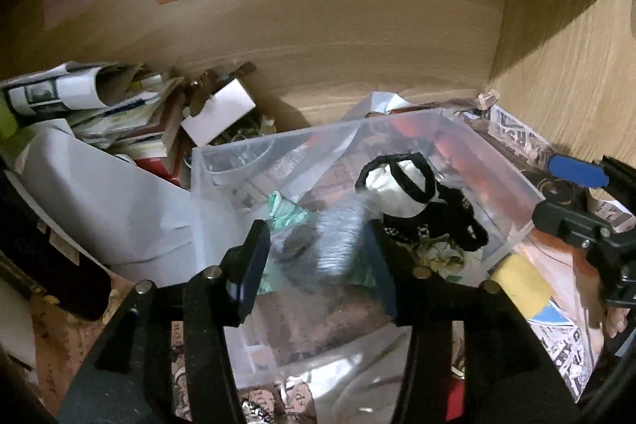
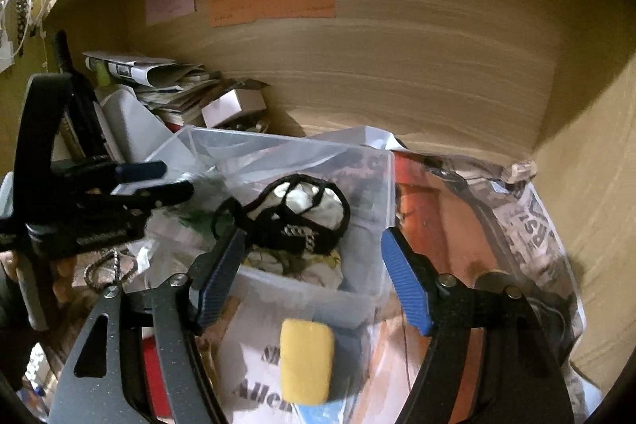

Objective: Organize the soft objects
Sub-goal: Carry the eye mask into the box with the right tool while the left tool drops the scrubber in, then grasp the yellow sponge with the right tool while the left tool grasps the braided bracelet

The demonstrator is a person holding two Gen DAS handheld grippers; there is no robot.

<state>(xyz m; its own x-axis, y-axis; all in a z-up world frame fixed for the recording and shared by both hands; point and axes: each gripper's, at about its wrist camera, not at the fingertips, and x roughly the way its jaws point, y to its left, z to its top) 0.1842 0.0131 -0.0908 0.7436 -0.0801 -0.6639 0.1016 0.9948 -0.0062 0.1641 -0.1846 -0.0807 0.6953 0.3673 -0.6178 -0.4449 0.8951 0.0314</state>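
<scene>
- left gripper (image 1: 318, 257) hangs released over the bin (image 1: 397, 122), a blurred grey cloth (image 1: 338, 237) loose between its jaws.
- right gripper (image 2: 310, 277) released, sponge (image 2: 306, 360) below, outside.

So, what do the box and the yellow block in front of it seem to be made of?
The box looks like clear, slightly frosted plastic: the cloth items inside show through its smooth, straight walls. The yellow block seems to be sponge or foam: matte, with rounded corners and no shine. It is blurred here, so no pores show and that reading is less sure.
</scene>
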